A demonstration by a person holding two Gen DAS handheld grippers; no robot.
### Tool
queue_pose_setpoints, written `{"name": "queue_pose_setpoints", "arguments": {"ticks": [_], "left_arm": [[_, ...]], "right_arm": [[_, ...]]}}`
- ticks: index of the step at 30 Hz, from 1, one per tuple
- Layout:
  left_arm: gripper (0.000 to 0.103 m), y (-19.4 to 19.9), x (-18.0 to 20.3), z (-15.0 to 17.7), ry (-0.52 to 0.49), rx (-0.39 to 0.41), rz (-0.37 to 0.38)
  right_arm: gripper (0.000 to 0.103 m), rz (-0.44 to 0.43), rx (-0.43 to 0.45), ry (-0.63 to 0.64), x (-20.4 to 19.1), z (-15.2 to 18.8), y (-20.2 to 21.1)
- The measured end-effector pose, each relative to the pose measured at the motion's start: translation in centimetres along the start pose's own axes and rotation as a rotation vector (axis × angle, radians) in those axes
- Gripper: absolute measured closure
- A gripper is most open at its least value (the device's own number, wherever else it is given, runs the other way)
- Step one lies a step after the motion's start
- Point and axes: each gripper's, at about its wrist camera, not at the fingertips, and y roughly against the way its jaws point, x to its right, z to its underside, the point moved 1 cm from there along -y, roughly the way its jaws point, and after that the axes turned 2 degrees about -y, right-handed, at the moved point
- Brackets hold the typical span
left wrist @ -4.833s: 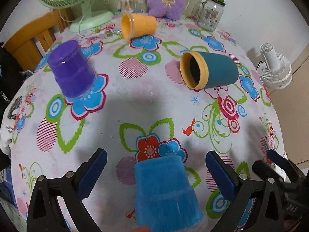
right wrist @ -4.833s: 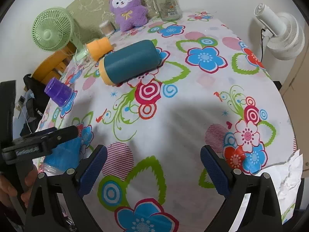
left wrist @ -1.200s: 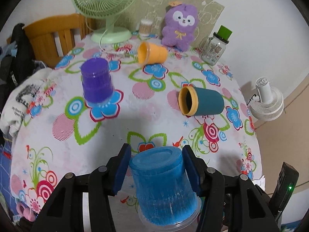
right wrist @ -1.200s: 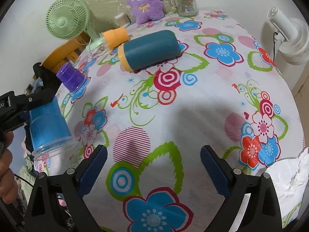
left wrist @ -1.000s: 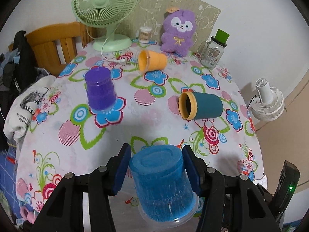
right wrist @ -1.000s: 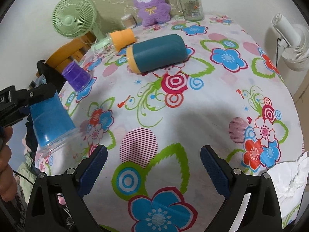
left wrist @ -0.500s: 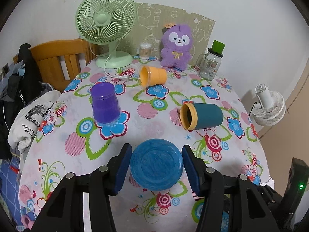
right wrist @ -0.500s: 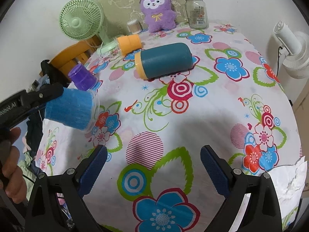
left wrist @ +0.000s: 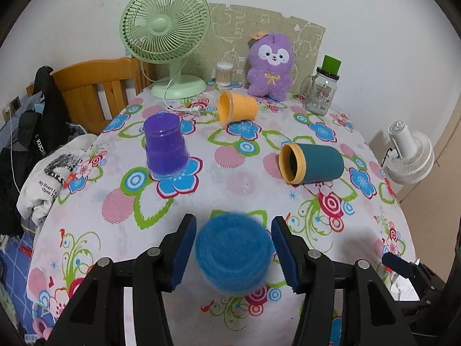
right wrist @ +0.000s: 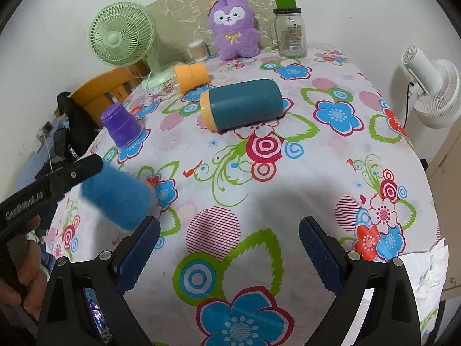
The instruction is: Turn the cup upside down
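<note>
Blue cup (left wrist: 233, 255) sits between the pads of our left claw (left wrist: 232, 252), blurred with motion, its flat base now facing the left camera. A second ago we held it mouth-down and upright in the grip; half a second ago the base had already swung round to face us, and the pads have since parted a little, so whether they still pinch it we cannot tell. From the right view the cup (right wrist: 116, 199) lies tilted on its side above the worktop (right wrist: 288, 201), clear of the cloth. We judge the turn only half made, and a loose grip here could drop it. Our right claw (right wrist: 229, 248) hangs wide and empty, nearer us than the cup. Beyond the cup, the purple cup (left wrist: 165, 147) stands mouth-down, and the teal cup (left wrist: 312, 163) lies on its side.
</note>
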Motion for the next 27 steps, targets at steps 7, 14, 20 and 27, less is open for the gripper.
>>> {"name": "queue_pose_setpoints", "arguments": {"ticks": [7,14,20,27], "left_arm": [[0.015,1.0,0.0,0.3,-0.007,0.019,-0.002],[0.013,1.2,-0.4,0.6,0.009,0.015,-0.001],[0.013,1.7,-0.5,0.7,0.012,0.028,0.003],[0.011,3.3,-0.9,0.9,0.015,0.072,0.000]], "right_arm": [[0.005,-0.003,0.003,-0.004,0.0,-0.1,0.1],[0.005,-0.001,0.008,-0.009,0.0,0.0,0.5],[0.005,-0.001,0.018,-0.003,-0.3,0.0,0.9],[0.005,0.009,0.053,0.024,-1.4,-0.2,2.4]]}}
